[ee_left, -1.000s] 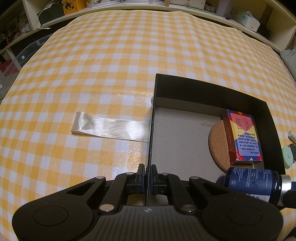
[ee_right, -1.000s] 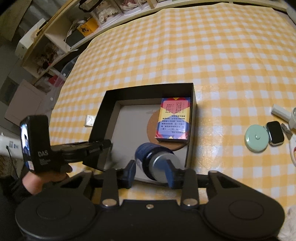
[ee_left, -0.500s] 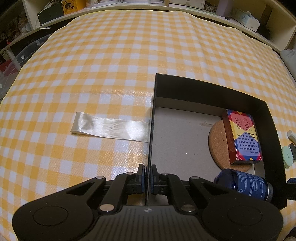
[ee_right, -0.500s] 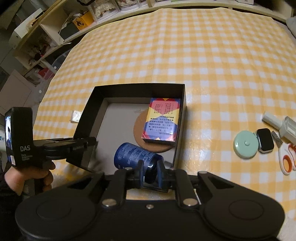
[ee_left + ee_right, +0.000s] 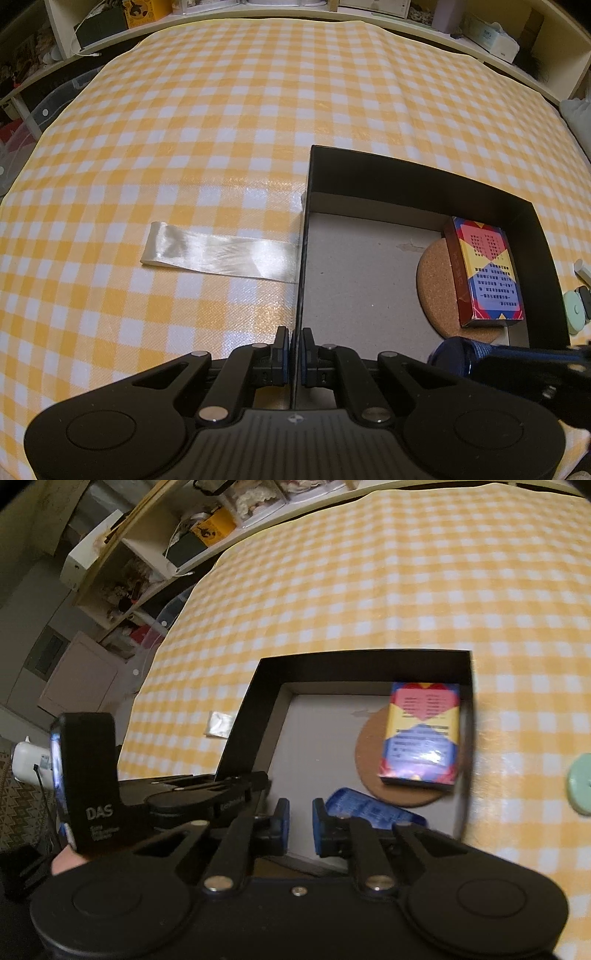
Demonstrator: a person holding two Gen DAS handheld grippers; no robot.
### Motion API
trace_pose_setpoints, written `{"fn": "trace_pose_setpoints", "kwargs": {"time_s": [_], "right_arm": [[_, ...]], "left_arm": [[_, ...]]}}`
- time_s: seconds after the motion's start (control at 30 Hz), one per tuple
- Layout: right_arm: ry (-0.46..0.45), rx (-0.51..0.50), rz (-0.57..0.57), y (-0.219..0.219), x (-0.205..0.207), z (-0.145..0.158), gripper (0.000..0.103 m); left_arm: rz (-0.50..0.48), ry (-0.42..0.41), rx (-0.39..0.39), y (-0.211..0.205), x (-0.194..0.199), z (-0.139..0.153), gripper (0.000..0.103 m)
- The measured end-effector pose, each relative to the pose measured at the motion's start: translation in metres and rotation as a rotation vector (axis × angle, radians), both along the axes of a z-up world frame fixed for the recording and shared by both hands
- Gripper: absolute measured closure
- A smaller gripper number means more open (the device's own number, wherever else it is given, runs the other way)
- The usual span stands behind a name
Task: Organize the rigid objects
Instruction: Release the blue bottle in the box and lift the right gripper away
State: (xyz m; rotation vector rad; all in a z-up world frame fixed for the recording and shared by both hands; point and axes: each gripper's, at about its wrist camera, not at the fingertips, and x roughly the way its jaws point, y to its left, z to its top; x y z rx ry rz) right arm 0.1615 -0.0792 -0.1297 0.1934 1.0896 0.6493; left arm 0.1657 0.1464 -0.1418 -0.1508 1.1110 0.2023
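A black open box (image 5: 424, 177) (image 5: 255, 716) sits on the yellow checked tablecloth. My left gripper (image 5: 294, 354) is shut on the box's left wall. Inside lie a cork coaster (image 5: 432, 291) (image 5: 369, 760), a colourful card box (image 5: 484, 273) (image 5: 423, 734) on it, and a dark blue cylindrical container (image 5: 452, 354) (image 5: 373, 810) on its side at the near right corner. My right gripper (image 5: 299, 823) hangs just left of the container, jaws nearly closed and empty.
A strip of clear tape (image 5: 218, 254) lies on the cloth left of the box. A mint round object (image 5: 580, 782) (image 5: 574, 310) and small items lie right of the box. Shelves with clutter stand beyond the table's far edge.
My right gripper let go of the blue container, which now lies in the box, then narrowed its jaws and shifted left. The left gripper has kept its hold on the box wall.
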Motion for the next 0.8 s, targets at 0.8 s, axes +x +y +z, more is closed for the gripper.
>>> {"fn": "trace_pose_setpoints", "kwargs": {"time_s": [0.8], "right_arm": [[0.105,-0.098,-0.007,0.011,0.002,-0.016,0.102]], "left_arm": [[-0.002,0.013,-0.024,-0.001,0.003,-0.012,0.097]]}}
